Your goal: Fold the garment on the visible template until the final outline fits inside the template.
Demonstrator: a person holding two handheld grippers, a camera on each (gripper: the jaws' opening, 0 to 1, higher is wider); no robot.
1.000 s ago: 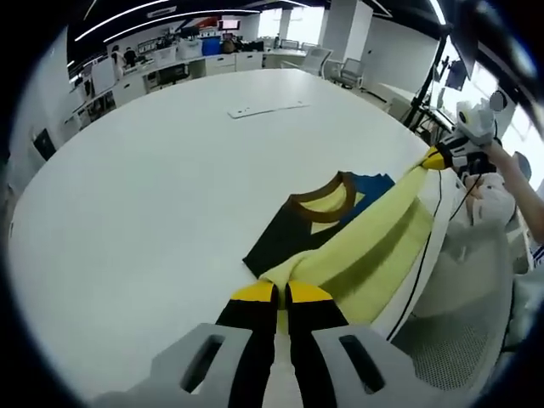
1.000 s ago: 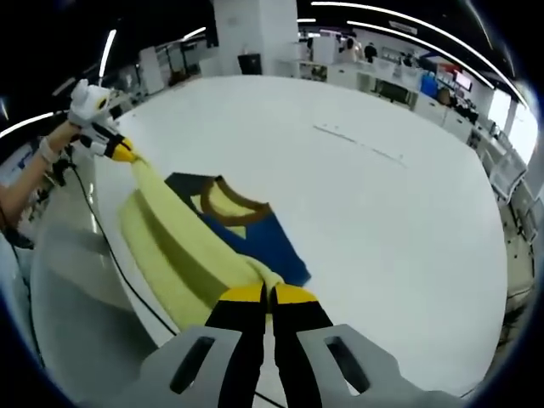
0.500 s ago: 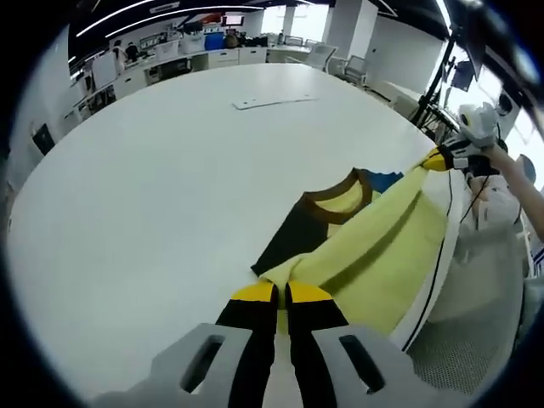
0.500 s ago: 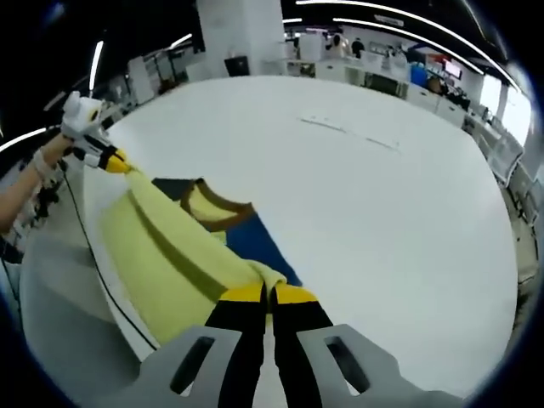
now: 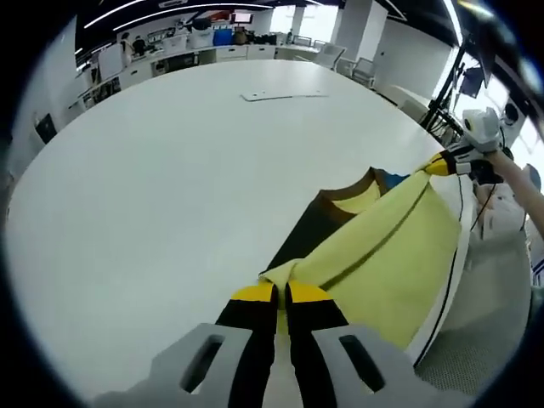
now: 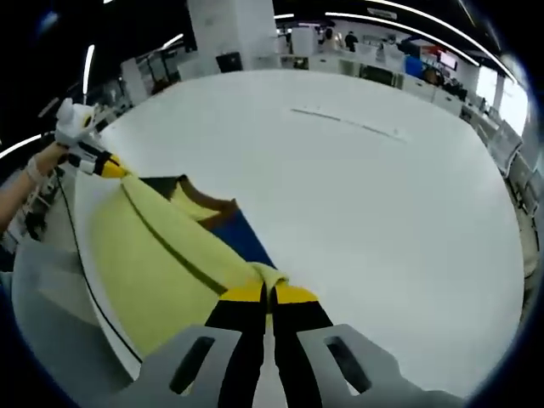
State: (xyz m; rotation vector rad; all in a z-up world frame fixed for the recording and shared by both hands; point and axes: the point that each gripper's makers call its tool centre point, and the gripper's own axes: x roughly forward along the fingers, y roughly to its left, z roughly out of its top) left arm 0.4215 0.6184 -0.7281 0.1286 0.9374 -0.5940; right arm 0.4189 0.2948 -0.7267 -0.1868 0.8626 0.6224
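Note:
A yellow garment (image 5: 382,251) with a brown collar (image 5: 353,189), a black side and a blue side lies at the white table's near edge, its yellow part lifted between both grippers. My left gripper (image 5: 281,293) is shut on one yellow corner. The right gripper (image 5: 435,163) holds the other corner at the right of the left gripper view. In the right gripper view my right gripper (image 6: 267,294) is shut on the yellow garment (image 6: 157,263), and the left gripper (image 6: 109,167) grips its far corner, held by a hand. The collar (image 6: 206,200) and blue part (image 6: 245,242) show beside the lifted cloth.
The large white round table (image 5: 170,170) spreads out ahead. A thin flat white strip (image 5: 283,95) lies far across it, also seen as the strip (image 6: 344,123). A black cable (image 6: 85,272) runs along the table edge. Office desks and chairs stand beyond.
Both grippers have carried the yellow cloth further over the dark part of the garment, covering more of the collar and blue side. The grips are unchanged.

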